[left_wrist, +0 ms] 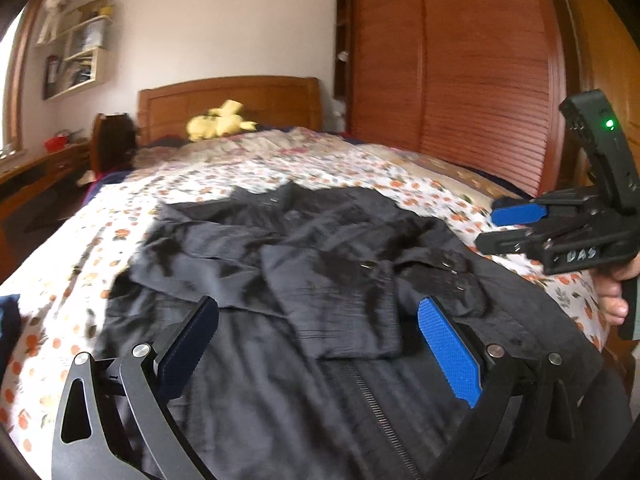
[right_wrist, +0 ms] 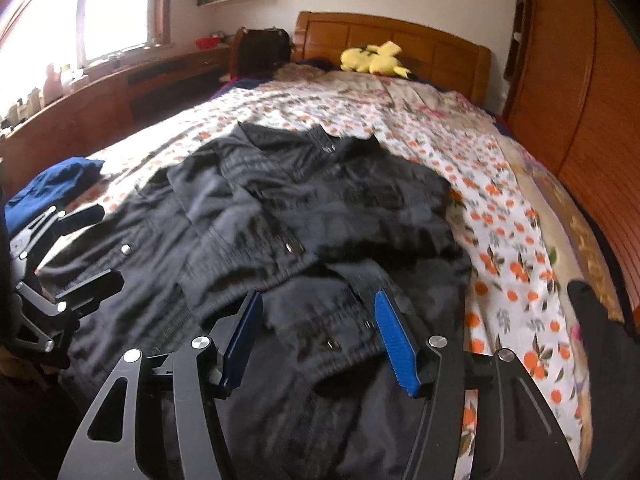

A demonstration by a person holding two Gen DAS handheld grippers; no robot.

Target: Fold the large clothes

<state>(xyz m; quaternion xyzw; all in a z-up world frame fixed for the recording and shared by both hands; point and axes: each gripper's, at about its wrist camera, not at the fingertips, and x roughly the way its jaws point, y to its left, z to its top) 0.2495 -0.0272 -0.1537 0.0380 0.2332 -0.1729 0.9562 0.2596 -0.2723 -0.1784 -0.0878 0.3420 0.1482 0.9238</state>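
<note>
Hovering released over the black jacket (right_wrist: 304,216) at 12 o'clock, both the right claw (right_wrist: 316,336) and left claw (left_wrist: 320,344) risk pinching only its top sleeve layer, dragging folds loose.

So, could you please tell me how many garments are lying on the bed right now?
2. A black jacket spreads across the near middle of the bedspread; a dark blue garment lies bunched at the bed's window-side edge. More may lie beyond the frame.
</note>
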